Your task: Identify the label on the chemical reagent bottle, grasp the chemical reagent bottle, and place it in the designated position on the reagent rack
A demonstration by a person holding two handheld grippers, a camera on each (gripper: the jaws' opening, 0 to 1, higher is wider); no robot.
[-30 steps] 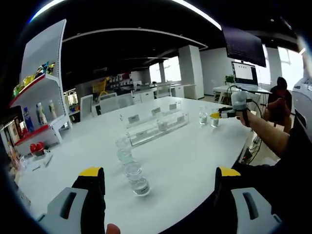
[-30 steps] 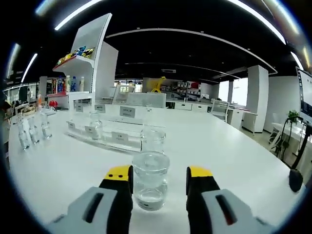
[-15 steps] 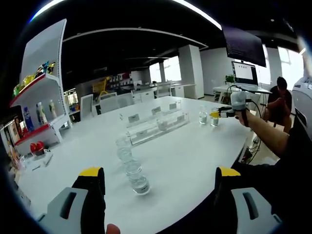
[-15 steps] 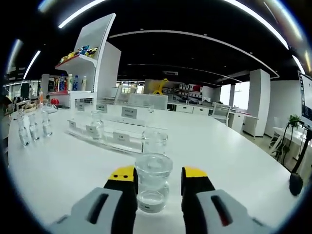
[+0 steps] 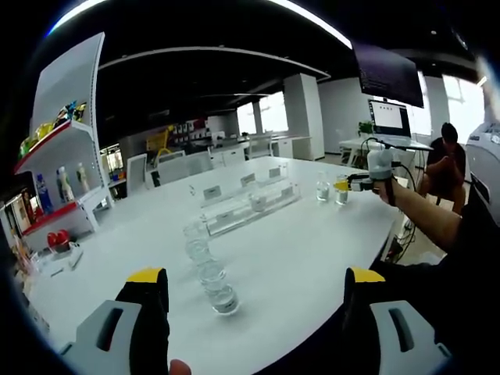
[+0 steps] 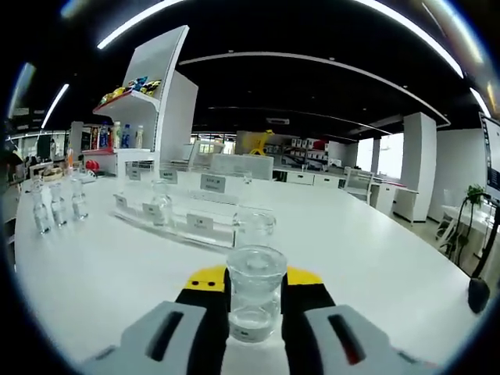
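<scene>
A clear glass reagent bottle with a small label at its base sits between my right gripper's yellow-tipped jaws, which are shut on it. A second bottle stands just behind it. Beyond lies the clear reagent rack with white labels and one bottle in it. In the left gripper view, the right gripper holds its bottle at the far right of the table, beside the other bottle. My left gripper is open near the table's edge, behind a row of several bottles.
The white table spreads wide around the rack. A white shelf unit with coloured goods stands at the back left. The row of bottles stands far left. A person's forearm reaches in from the right. Desks and monitors are behind.
My right gripper's jaws have come together onto the front bottle, which stood loose between them before. The left gripper has stayed where it was, open.
</scene>
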